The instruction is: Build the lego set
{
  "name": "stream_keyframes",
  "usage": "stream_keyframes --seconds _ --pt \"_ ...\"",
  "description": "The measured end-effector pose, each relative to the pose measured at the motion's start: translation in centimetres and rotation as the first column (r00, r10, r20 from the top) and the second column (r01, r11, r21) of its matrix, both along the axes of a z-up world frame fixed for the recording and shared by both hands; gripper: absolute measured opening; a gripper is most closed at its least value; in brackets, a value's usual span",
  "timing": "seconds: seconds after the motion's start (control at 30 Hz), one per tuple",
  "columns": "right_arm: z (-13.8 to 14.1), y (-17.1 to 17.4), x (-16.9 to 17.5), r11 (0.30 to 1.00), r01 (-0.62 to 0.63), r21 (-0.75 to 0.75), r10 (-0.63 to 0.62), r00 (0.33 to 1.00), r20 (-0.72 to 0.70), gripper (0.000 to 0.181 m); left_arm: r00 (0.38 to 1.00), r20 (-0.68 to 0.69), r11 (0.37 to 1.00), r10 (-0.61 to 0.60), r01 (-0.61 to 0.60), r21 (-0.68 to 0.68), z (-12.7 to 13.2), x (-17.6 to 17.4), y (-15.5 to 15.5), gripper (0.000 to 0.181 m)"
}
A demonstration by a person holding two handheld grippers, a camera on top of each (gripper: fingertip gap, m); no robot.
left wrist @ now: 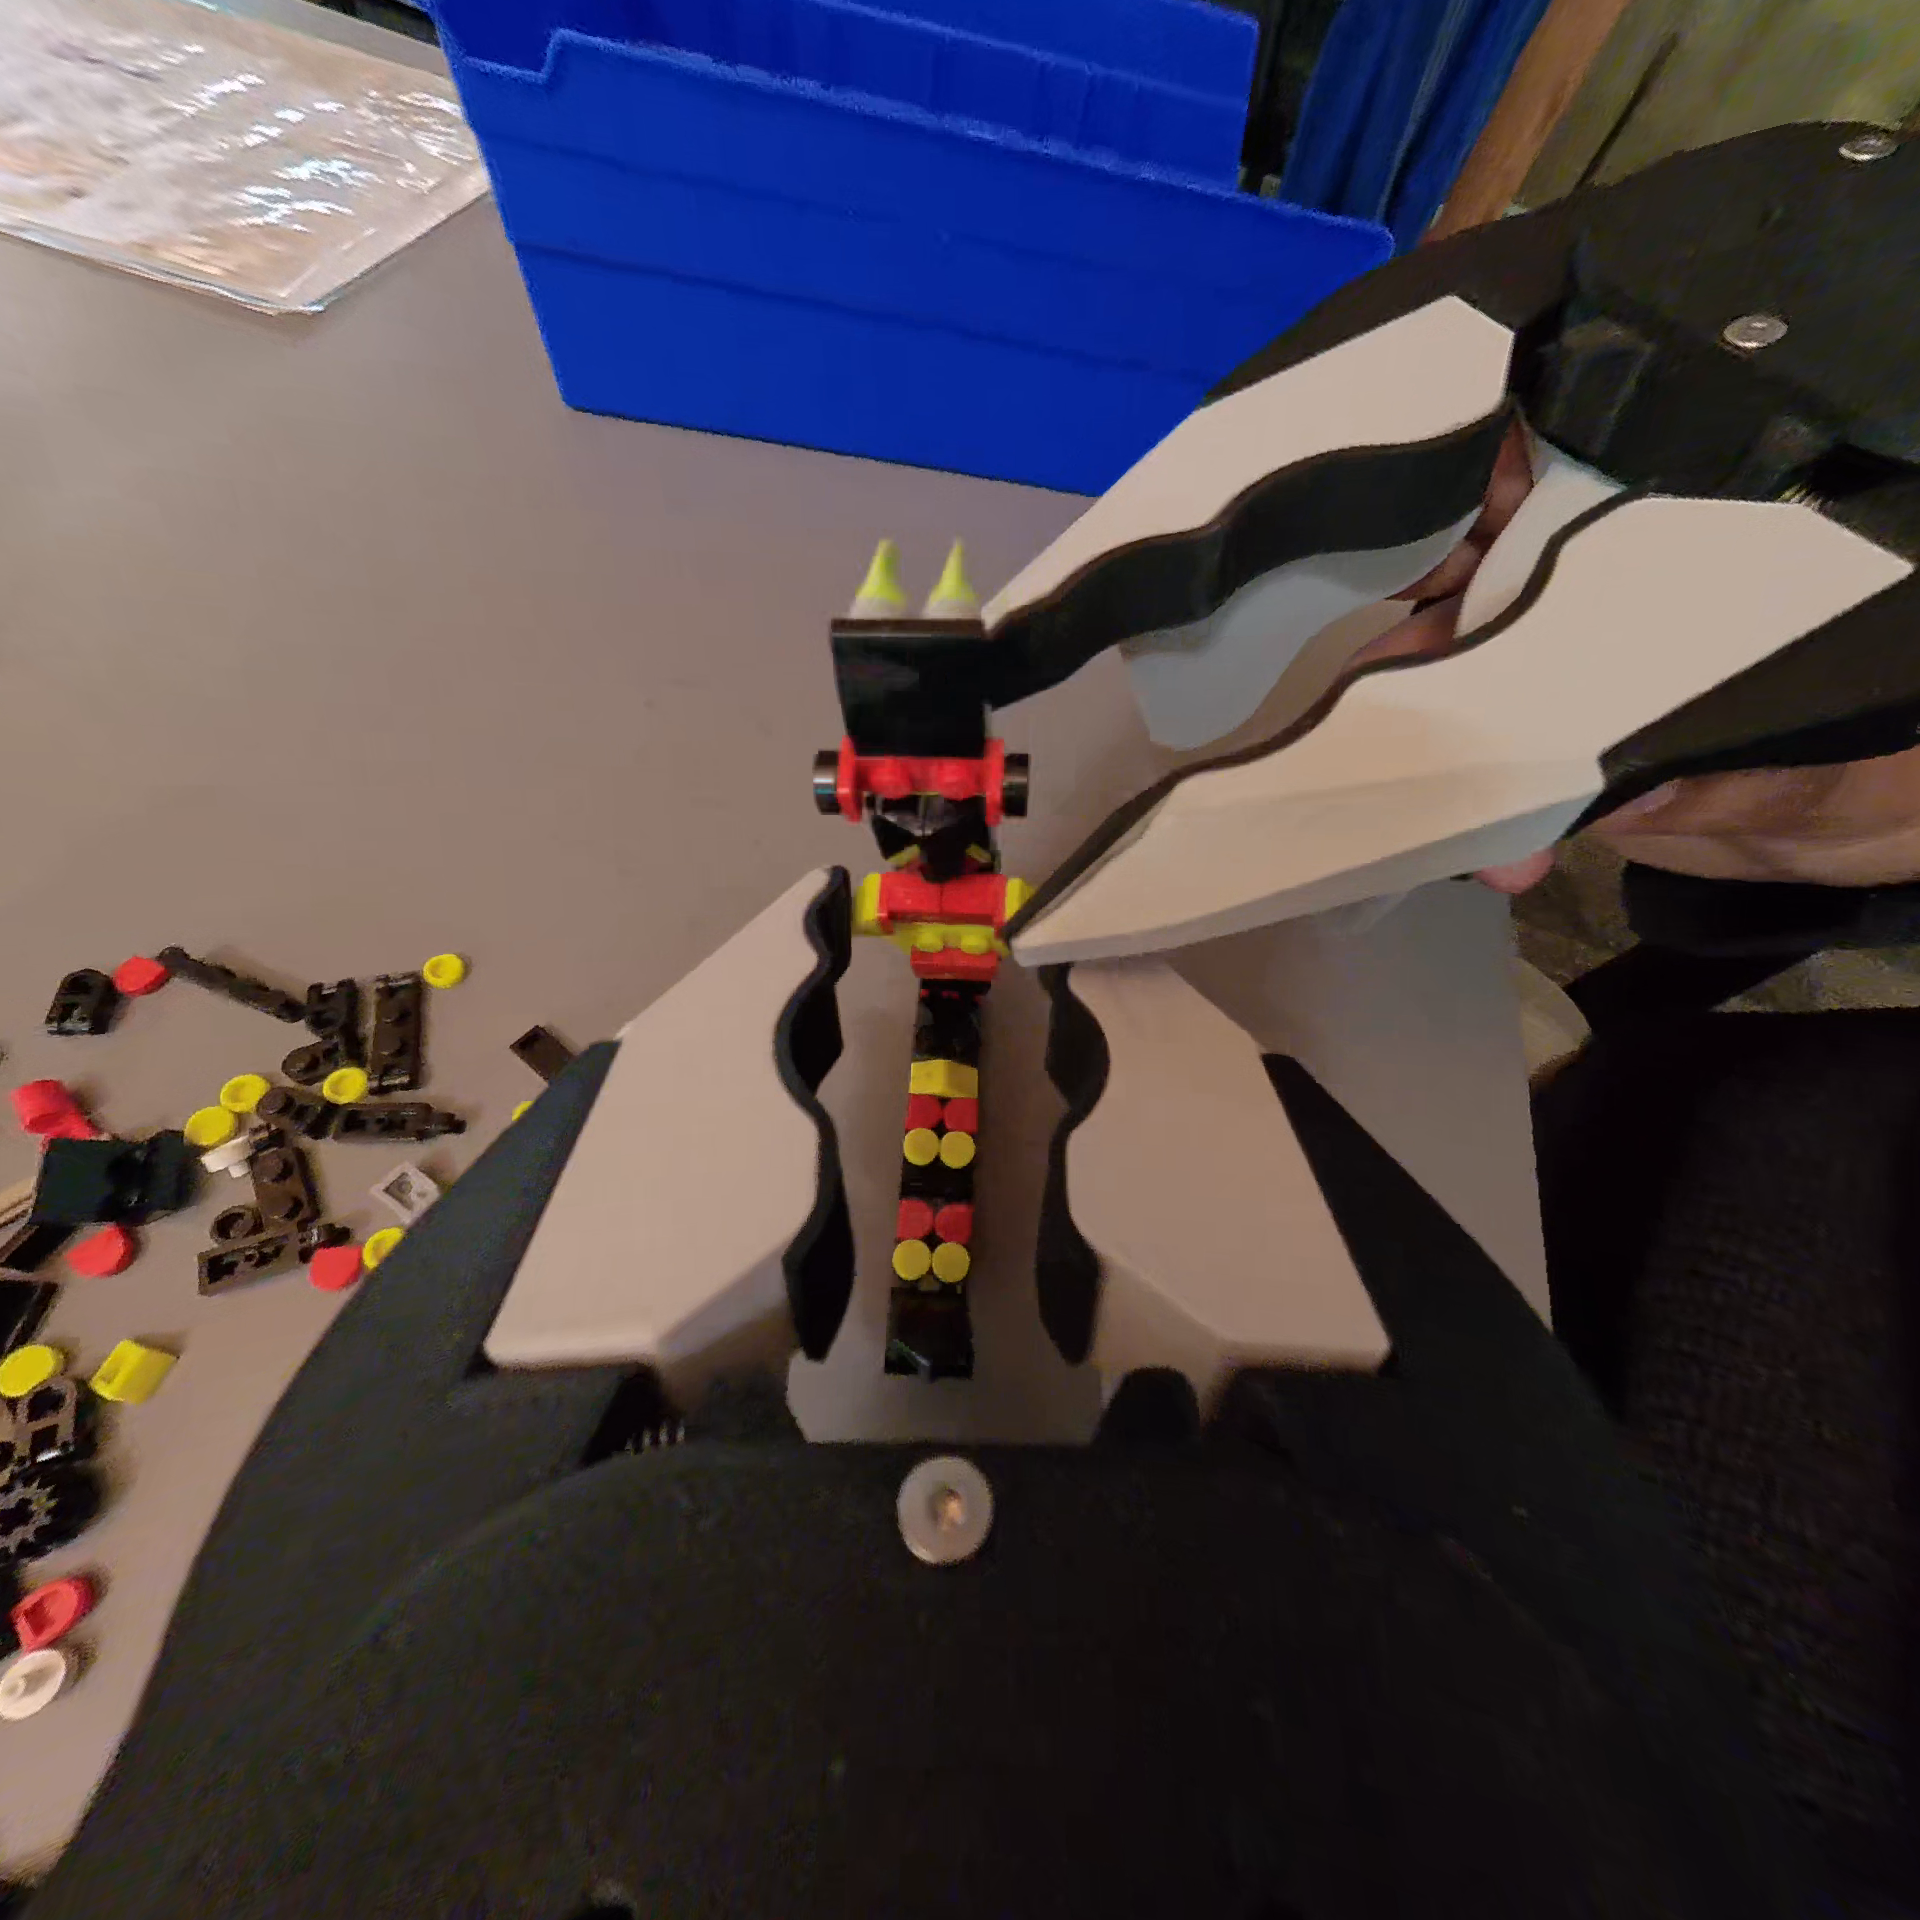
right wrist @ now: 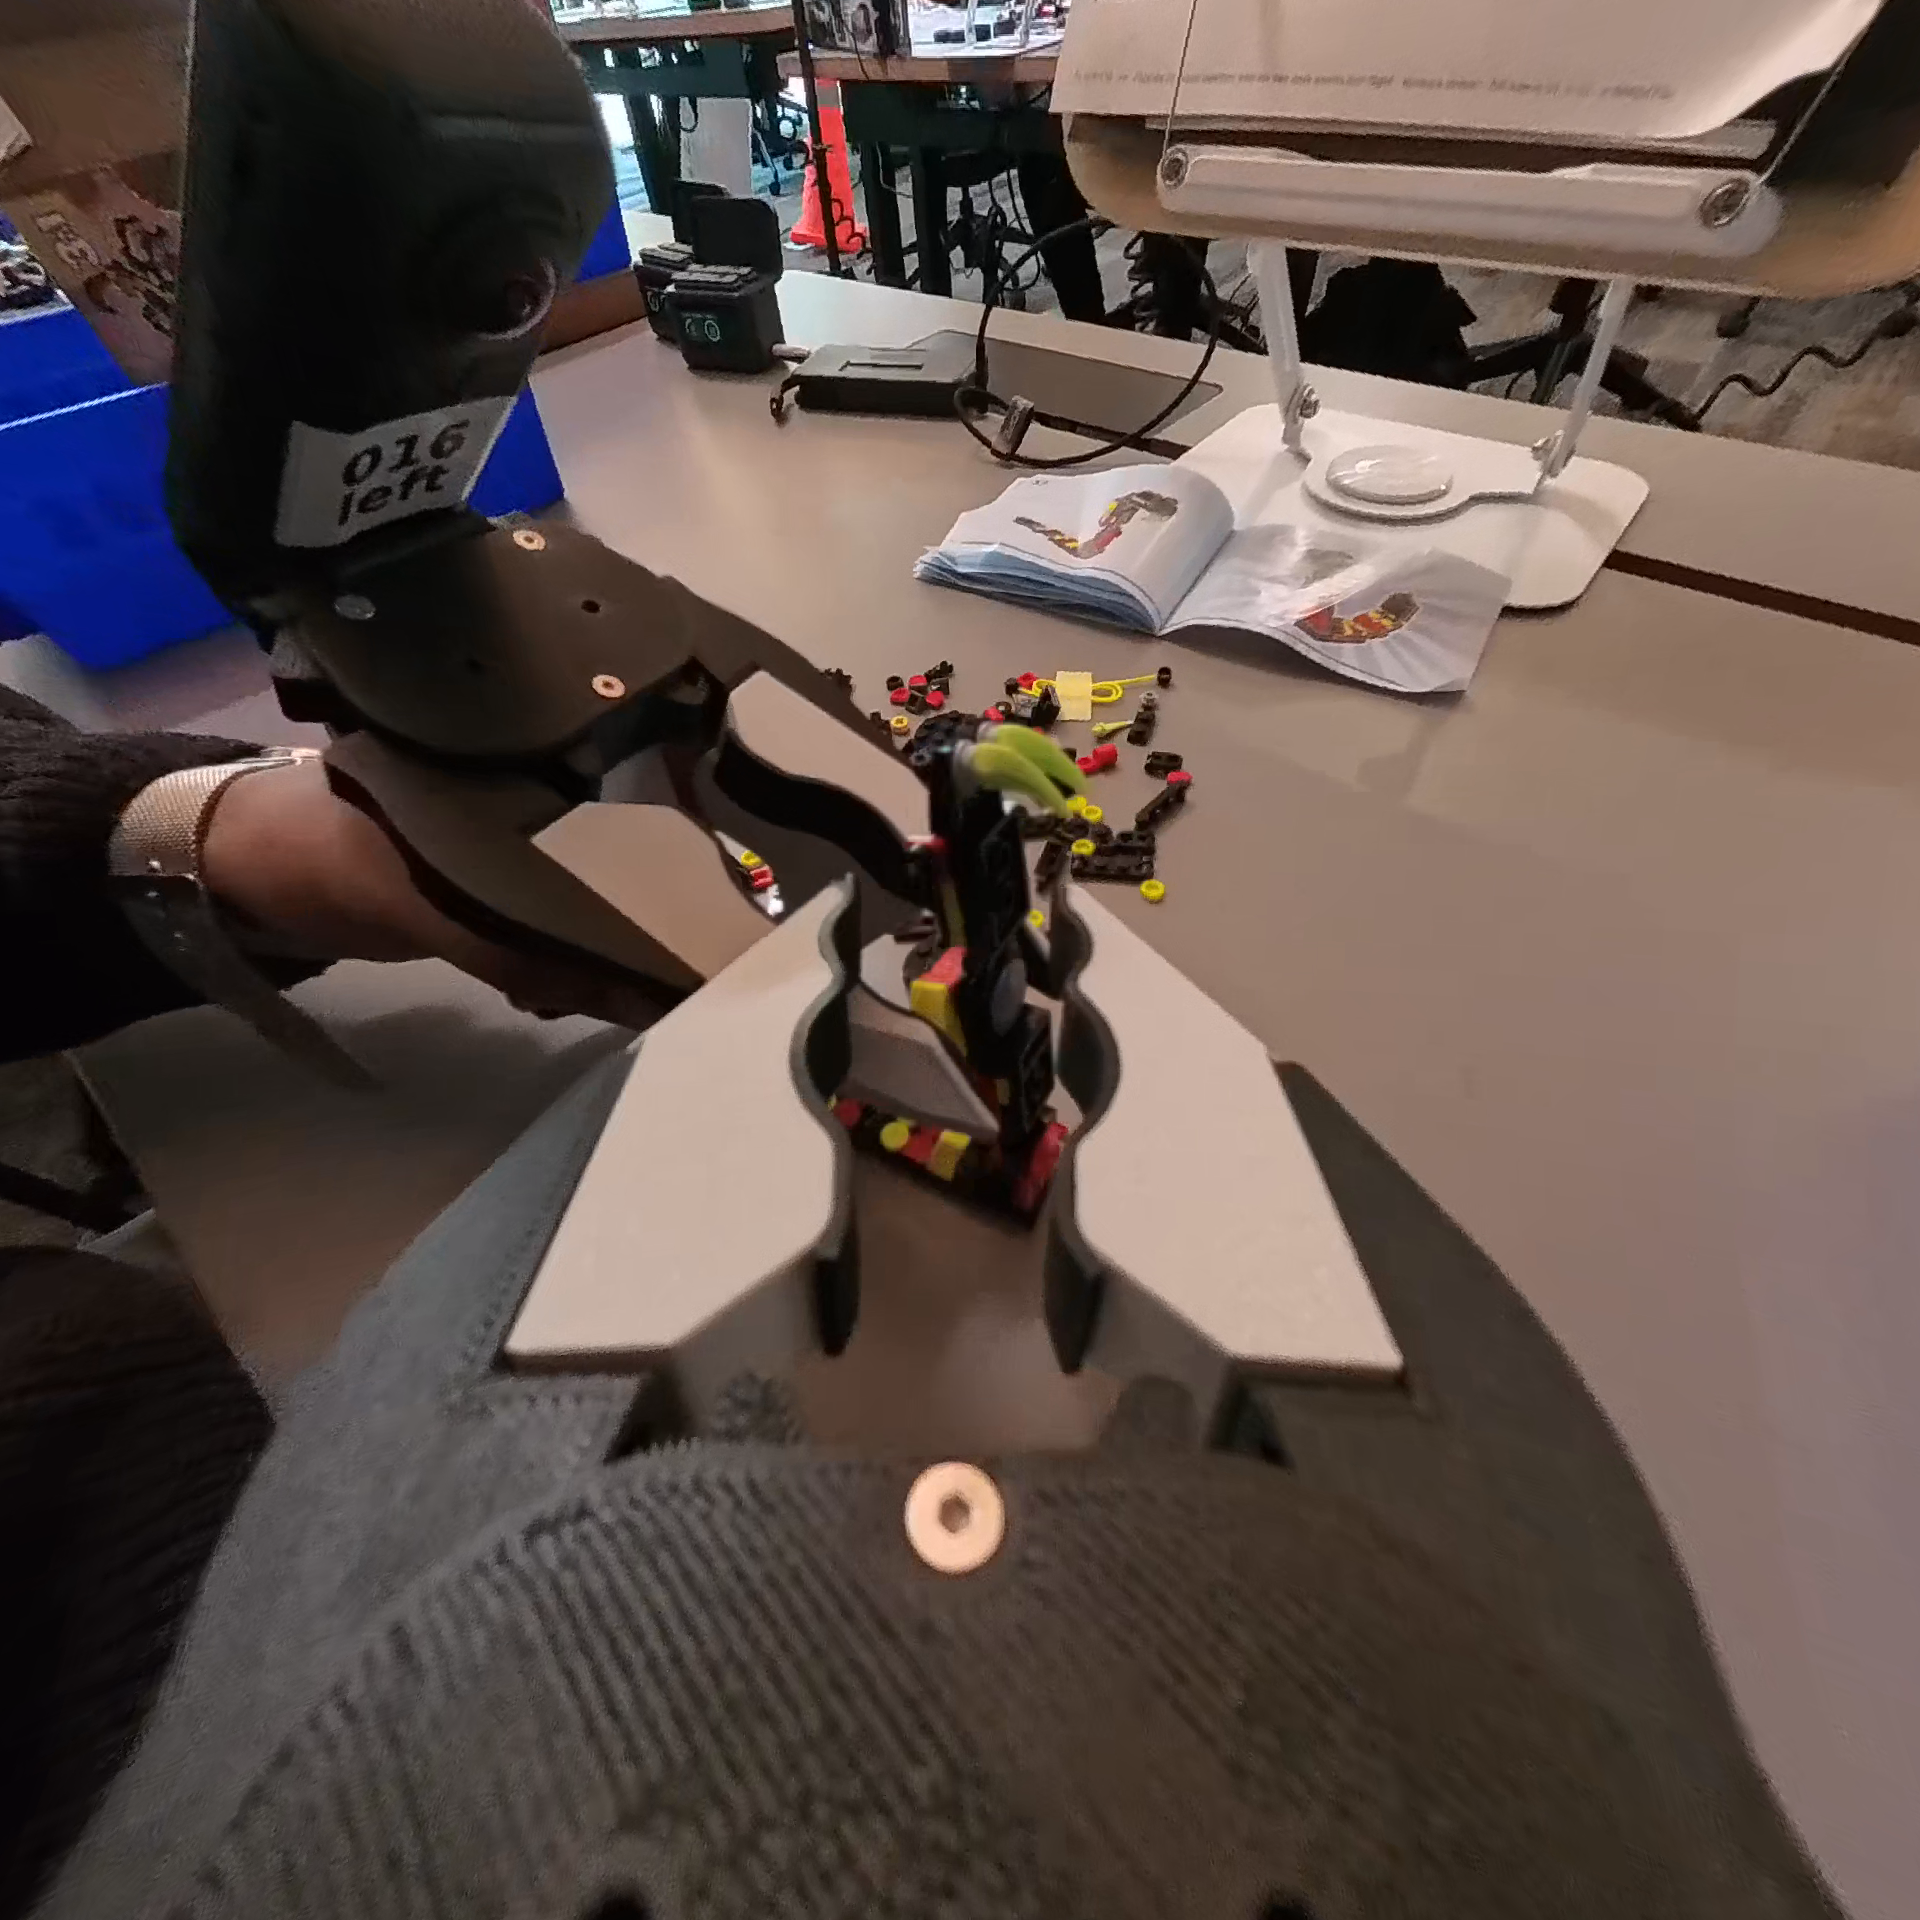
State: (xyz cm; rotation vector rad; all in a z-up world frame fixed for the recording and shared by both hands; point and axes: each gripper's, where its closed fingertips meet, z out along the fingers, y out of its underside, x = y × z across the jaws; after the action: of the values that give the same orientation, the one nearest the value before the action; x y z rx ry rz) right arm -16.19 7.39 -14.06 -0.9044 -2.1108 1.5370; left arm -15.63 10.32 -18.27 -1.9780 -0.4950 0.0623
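A lego model [left wrist: 940, 1132] has a black tail dotted with red and yellow, a red-and-yellow body, and a black head with two lime horns [left wrist: 920, 582]. Its tail lies between my left gripper [left wrist: 940, 935] fingers with a gap on each side, so that jaw is open. My right gripper [left wrist: 1003, 790] comes in from the right. One tip touches the head and the other touches the red-and-yellow body. In the right wrist view the model [right wrist: 987, 935] stands upright between my right gripper [right wrist: 954, 894] fingers. The left gripper's fingers [right wrist: 623, 831] reach in from the left.
Several loose black, red and yellow pieces [left wrist: 270, 1132] lie on the grey table [left wrist: 416, 623] to the left; they also show in the right wrist view [right wrist: 1101, 821]. A blue bin [left wrist: 883, 260] stands behind. An open instruction booklet [right wrist: 1195, 561], a white stand base [right wrist: 1455, 499] and black devices [right wrist: 717, 301] lie farther back.
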Motion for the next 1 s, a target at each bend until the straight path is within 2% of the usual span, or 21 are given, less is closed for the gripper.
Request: stream_keyframes --seconds 0.07,0.3,0.5,0.6,0.8,1.0 --pt "0.1 0.0 -0.1 1.000 -0.001 -0.002 0.001 1.000 -0.003 0.029 1.000 0.001 1.000 0.002 -0.002 0.007 0.0 0.0 -0.1 0.033" --pt "0.6 0.3 -0.4 1.000 -0.001 -0.030 0.001 1.000 0.001 0.027 1.000 -0.015 1.000 0.020 -0.020 -0.002 -0.1 0.0 0.0 0.033" --pt "0.4 0.1 -0.2 1.000 -0.014 0.000 0.014 1.000 -0.012 0.028 0.992 -0.118 0.997 0.045 -0.053 -0.064 -0.1 -0.1 0.0 0.032" --pt "0.3 0.1 -0.1 1.000 -0.018 0.013 0.018 1.000 -0.019 0.022 0.985 -0.167 0.993 0.046 -0.064 -0.102 -0.2 -0.1 0.2 0.032" --pt "0.4 0.4 -0.2 0.995 0.013 -0.100 -0.006 0.997 0.072 0.020 0.986 -0.151 0.993 0.064 -0.078 -0.087 -0.1 -0.1 0.3 0.033" --pt "0.4 1.0 -0.3 0.941 0.079 -0.330 0.005 0.969 0.249 0.021 0.985 -0.159 0.993 0.065 -0.079 -0.084 -0.2 0.0 0.3 0.033"
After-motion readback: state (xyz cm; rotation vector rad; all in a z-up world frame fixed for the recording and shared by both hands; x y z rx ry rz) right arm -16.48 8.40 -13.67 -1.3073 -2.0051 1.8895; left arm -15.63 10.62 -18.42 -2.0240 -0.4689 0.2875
